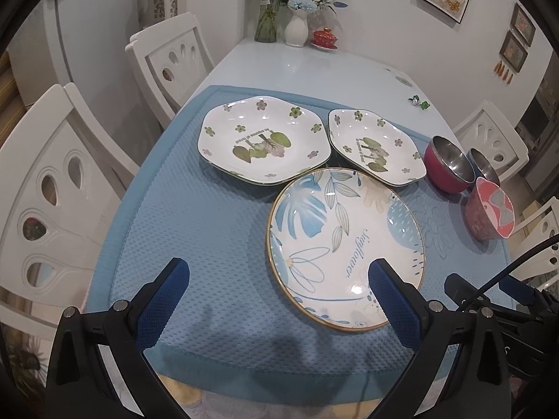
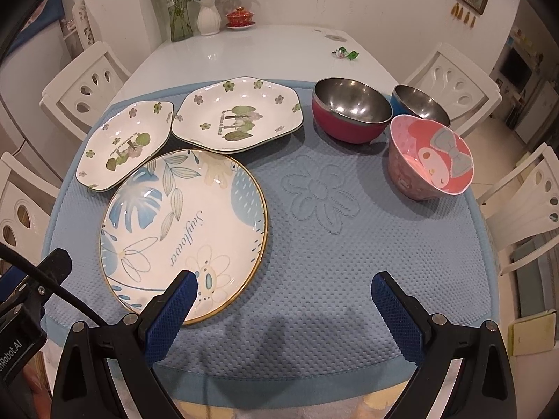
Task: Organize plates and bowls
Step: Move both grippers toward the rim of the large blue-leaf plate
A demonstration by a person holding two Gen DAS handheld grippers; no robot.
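Currently, status by item:
Left hand-held gripper: spread wide, empty, above the mat's near edge.
Right hand-held gripper: spread wide, empty.
Round plate: nearest, flat on the blue mat, rim overlapping two hexagonal plates.
Bowls: three clustered at far right of the bench.
Handling: glazed ceramic, likely stiff, slippery, breakable; pinch the raised rim.
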